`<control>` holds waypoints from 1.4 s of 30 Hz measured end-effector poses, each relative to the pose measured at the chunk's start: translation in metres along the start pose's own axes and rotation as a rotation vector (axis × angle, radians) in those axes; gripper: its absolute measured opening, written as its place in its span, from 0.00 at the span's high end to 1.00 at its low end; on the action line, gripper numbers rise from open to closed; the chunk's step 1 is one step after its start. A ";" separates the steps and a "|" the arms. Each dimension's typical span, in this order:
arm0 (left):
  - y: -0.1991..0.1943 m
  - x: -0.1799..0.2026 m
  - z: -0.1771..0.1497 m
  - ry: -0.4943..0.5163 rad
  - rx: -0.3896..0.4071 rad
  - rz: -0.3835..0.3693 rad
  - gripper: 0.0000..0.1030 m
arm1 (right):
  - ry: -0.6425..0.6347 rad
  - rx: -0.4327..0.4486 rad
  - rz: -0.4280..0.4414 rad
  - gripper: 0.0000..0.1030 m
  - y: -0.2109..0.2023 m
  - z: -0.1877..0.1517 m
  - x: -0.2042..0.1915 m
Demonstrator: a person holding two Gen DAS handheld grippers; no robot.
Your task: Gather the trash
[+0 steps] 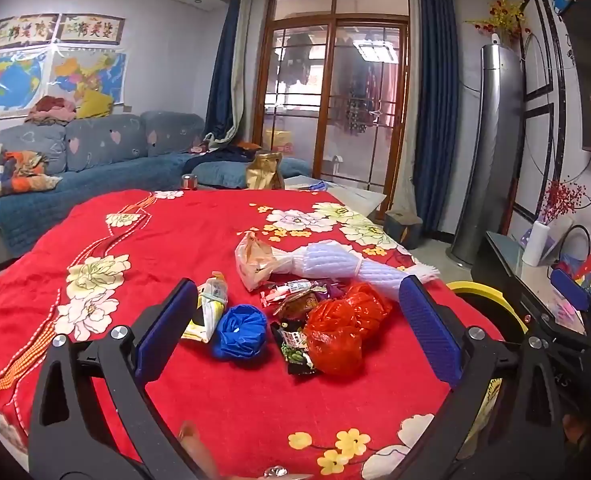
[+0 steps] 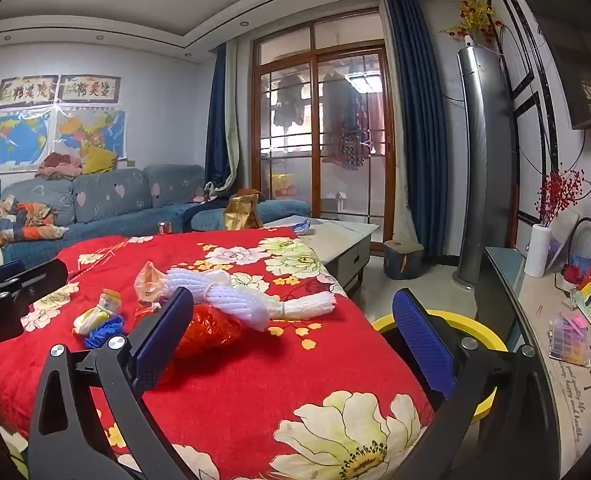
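A blue sofa with heart-patterned cushions runs along the pale left wall, clothes heaped on its back and a patterned blanket at its near end. Above it hang two maps under framed calligraphy. Dark blue curtains flank a wood-framed glass sliding door. A tall silver air conditioner stands in the right corner on a pale tiled floor. Recessed spotlights dot the stepped ceiling.

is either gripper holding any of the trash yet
No: the left gripper and the right gripper are both open and empty above the red blanket.
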State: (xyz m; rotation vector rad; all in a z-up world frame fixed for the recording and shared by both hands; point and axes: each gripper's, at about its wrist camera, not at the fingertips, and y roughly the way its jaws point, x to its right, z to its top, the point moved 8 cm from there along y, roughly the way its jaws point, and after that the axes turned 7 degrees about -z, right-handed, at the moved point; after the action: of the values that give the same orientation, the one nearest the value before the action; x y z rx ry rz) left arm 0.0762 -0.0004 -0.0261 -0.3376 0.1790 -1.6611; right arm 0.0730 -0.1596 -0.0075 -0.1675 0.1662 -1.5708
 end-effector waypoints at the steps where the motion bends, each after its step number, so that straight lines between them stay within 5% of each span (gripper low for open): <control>1: 0.000 0.000 0.000 -0.005 0.006 -0.004 0.10 | -0.001 -0.001 -0.001 0.06 0.000 0.000 0.000; 42: -0.002 0.011 -0.003 -0.004 -0.007 -0.053 0.10 | -0.015 -0.024 -0.010 0.06 0.004 -0.002 -0.003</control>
State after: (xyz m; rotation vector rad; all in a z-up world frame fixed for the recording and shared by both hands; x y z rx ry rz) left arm 0.0725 -0.0113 -0.0268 -0.3541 0.1743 -1.7124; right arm 0.0762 -0.1565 -0.0105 -0.1992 0.1723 -1.5775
